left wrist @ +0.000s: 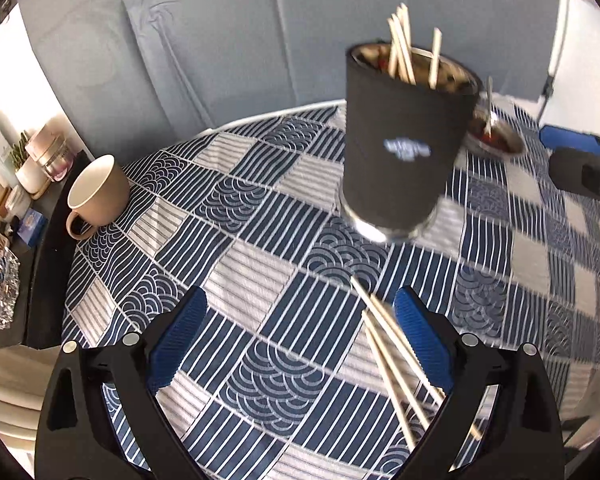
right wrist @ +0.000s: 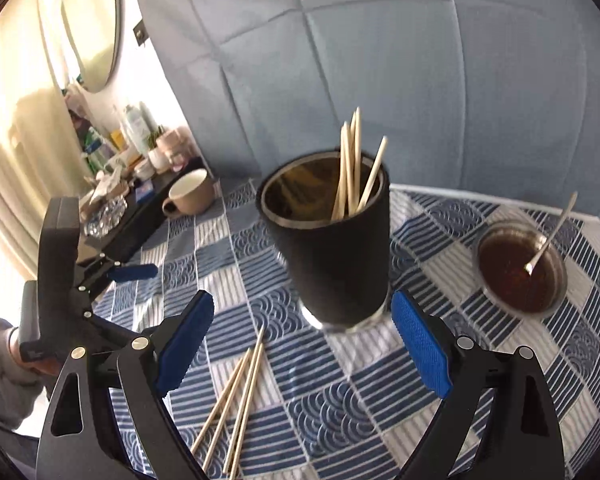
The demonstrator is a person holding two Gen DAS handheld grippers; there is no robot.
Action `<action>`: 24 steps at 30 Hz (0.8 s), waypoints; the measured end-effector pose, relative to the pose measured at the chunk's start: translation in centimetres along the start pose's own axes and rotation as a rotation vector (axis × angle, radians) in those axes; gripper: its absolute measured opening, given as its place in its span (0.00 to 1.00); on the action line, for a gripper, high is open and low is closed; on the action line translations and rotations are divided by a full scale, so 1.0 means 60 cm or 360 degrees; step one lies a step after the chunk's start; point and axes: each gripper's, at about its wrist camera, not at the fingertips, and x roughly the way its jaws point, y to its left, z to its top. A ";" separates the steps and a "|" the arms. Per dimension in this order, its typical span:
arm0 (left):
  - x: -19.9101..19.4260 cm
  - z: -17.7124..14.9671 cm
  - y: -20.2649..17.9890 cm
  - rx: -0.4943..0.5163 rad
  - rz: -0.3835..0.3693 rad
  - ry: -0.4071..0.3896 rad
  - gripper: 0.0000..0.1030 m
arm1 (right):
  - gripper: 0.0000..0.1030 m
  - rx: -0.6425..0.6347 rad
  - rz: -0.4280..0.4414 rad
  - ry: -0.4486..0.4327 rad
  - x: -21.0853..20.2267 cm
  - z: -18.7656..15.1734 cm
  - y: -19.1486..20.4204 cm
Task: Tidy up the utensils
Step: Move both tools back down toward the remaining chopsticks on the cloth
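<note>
Left tool (left wrist: pixel 300 340) angled down over chopsticks (left wrist: pixel 396 356), open.

- A beige mug (left wrist: pixel 96 192) stands at the far left edge of the blue-and-white patterned cloth (left wrist: pixel 260 264).
- A small bowl of dark red sauce (right wrist: pixel 520 268) holds a metal spoon (right wrist: pixel 550 236).
- A side shelf (right wrist: pixel 140 208) carries bottles, jars and a small plant.
- An oval mirror (right wrist: pixel 96 20) hangs above it.

Left gripper (left wrist: pixel 300 336) jaws wide over loose chopsticks (left wrist: pixel 396 364); black cup (left wrist: pixel 404 148) beyond.
</note>
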 end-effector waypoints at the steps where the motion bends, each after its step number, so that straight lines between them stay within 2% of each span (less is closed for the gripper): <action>1: 0.002 -0.006 -0.005 0.0021 0.0003 0.0018 0.90 | 0.84 -0.0006 -0.0003 0.0020 0.004 -0.006 0.003; 12: 0.035 -0.071 -0.027 0.0118 -0.0003 0.0197 0.90 | 0.84 -0.0087 -0.0027 0.0231 0.042 -0.068 0.033; 19: 0.054 -0.110 -0.048 0.0169 -0.0067 0.0304 0.90 | 0.84 0.0096 -0.0062 0.0446 0.069 -0.094 0.010; 24: 0.058 -0.118 -0.054 0.0128 -0.0130 0.0346 0.90 | 0.84 0.0142 -0.0099 0.0579 0.090 -0.112 0.011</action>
